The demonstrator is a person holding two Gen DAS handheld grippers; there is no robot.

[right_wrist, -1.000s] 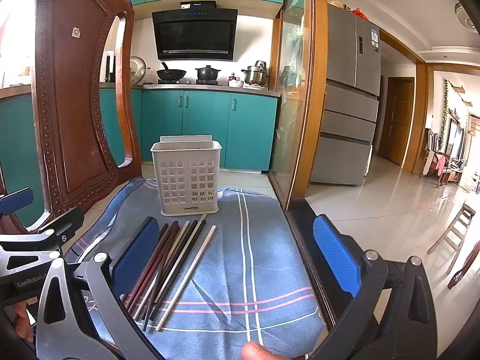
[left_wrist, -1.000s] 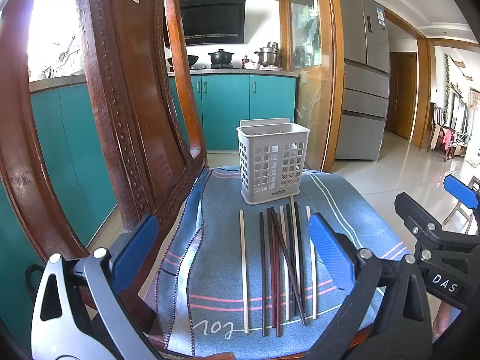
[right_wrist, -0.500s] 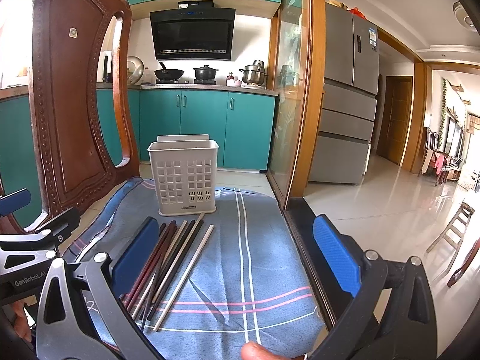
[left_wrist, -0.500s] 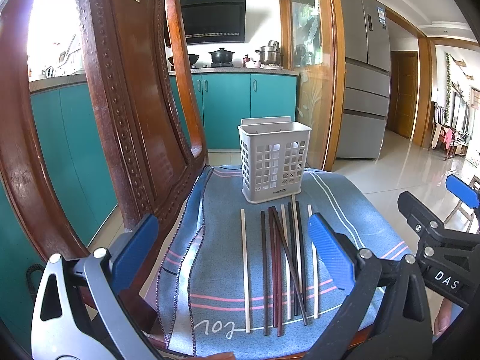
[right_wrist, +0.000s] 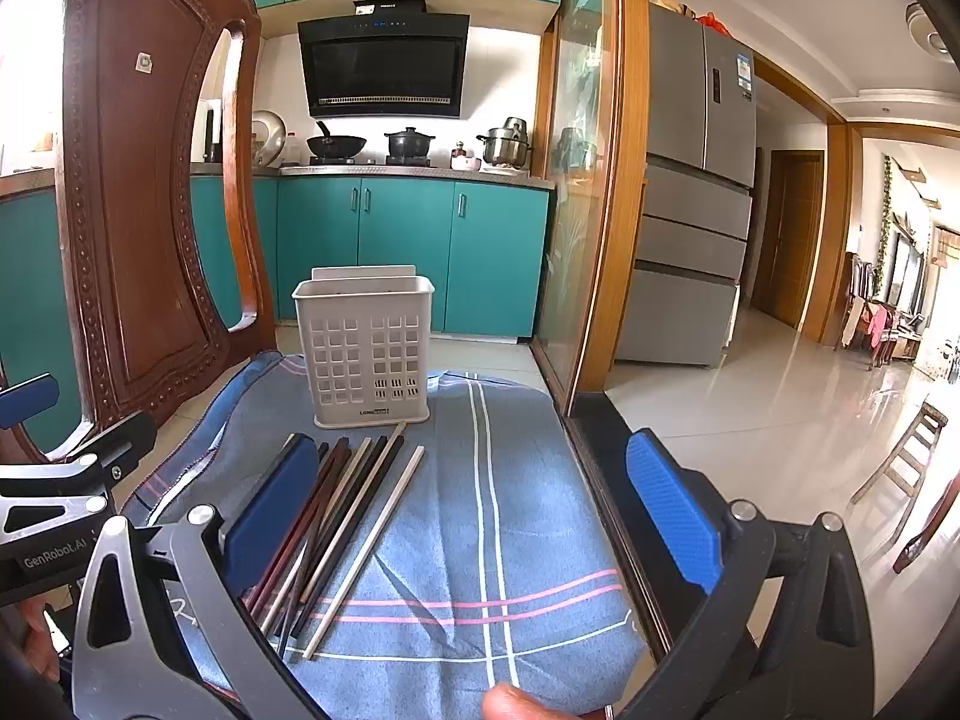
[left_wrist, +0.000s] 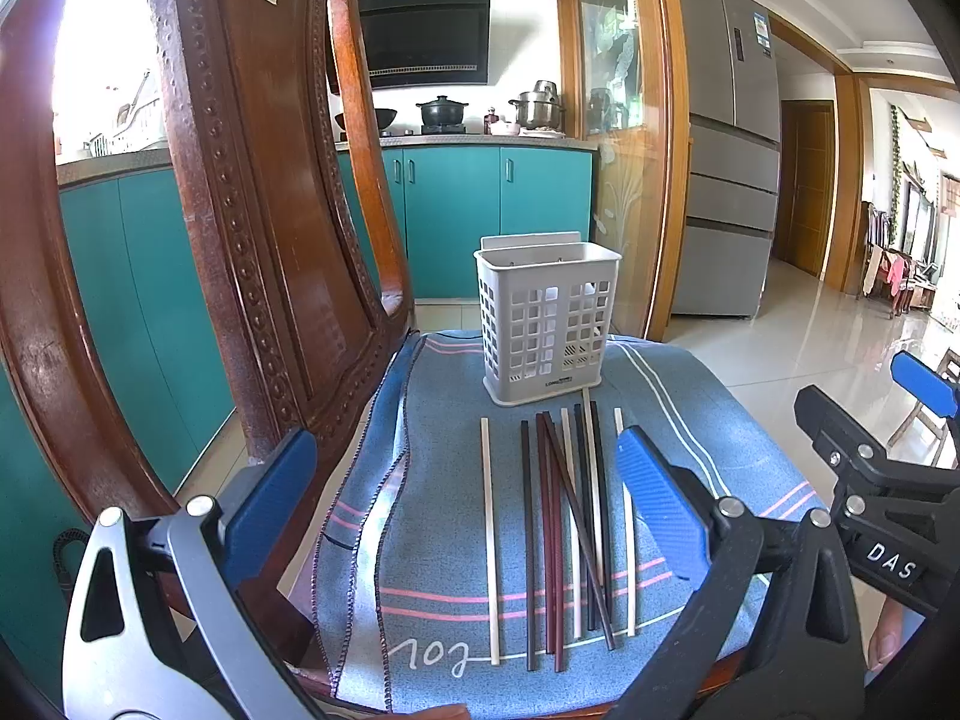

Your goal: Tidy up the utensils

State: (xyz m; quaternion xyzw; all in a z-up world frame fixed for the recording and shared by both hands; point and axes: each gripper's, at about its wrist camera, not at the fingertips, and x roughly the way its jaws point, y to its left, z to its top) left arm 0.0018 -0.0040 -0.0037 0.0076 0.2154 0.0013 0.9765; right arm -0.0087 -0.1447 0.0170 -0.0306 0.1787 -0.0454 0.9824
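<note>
Several chopsticks (left_wrist: 564,528), cream, dark brown and black, lie side by side on a blue cloth (left_wrist: 432,516) over a chair seat. One cream chopstick (left_wrist: 489,534) lies apart on the left. A white perforated utensil holder (left_wrist: 547,333) stands upright just behind them. My left gripper (left_wrist: 462,504) is open and empty, above the near ends of the chopsticks. My right gripper (right_wrist: 474,504) is open and empty, to the right of the chopsticks (right_wrist: 342,516), with the holder (right_wrist: 367,351) ahead on its left. Each gripper shows at the edge of the other's view.
The carved wooden chair back (left_wrist: 252,228) rises at the left of the seat. The seat's right edge (right_wrist: 606,510) drops to a tiled floor (right_wrist: 780,396). Teal kitchen cabinets (right_wrist: 420,252) and a fridge (right_wrist: 696,192) stand behind.
Both grippers have edged slightly forward toward the holder. The chopsticks and the holder have not moved.
</note>
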